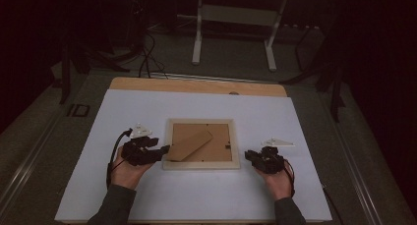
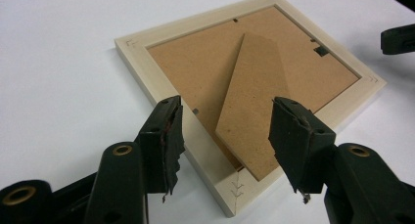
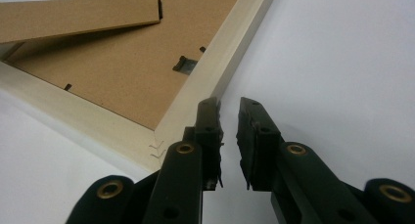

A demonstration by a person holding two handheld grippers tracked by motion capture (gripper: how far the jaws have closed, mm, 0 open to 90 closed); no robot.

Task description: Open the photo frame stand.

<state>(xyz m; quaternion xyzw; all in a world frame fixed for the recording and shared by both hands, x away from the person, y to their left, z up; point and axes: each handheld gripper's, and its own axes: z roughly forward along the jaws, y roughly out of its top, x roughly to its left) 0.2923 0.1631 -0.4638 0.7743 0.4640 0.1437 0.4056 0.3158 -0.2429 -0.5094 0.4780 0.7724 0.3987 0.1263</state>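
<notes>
A pale wooden picture frame lies face down on the white tabletop, its brown backing board up and its cardboard easel stand lifted at an angle. The left gripper hovers at the frame's near corner, its fingers apart, with the free end of the stand and the frame corner between them but not pressed. The right gripper sits just off the opposite corner, its fingers nearly together with a narrow gap and nothing between them. The likely risk: if the left fingers close on the thin stand alone, it may bend or tear at its hinge, or the light frame may slide across the smooth tabletop, since the right gripper is not bracing it. A metal tab near the right fingers could also catch.
</notes>
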